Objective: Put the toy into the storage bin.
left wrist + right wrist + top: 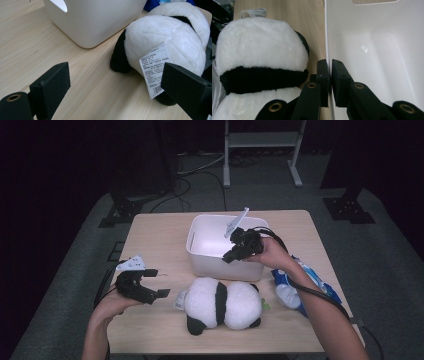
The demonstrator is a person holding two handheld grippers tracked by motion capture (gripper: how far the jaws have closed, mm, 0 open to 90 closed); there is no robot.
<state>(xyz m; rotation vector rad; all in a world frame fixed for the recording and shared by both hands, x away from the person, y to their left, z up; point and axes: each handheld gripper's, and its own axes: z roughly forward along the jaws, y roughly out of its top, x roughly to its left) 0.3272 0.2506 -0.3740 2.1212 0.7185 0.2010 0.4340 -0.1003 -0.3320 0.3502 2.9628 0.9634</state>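
— Right gripper [235,251]?
— Clamped on near wall of white bin [200,227]; one jaw outside, one inside, rim pinched between, seen plainly in right gripper view [329,82]. Bin [374,50] interior bare white there.
— Left gripper [152,282]?
— Spread wide, nothing between jaws. Held low over table [150,240], just left of plush panda [222,302]. Apart from toy, not touching.
— Panda position?
— Lying on wooden tabletop, just in front of bin, close to its wall. Paper tag [156,67] hanging off near end, toward left gripper [112,85]. Panda [162,35] beside bin [100,20].
— Anything else?
— Blue packet [300,285] at right table edge, partly under right forearm.
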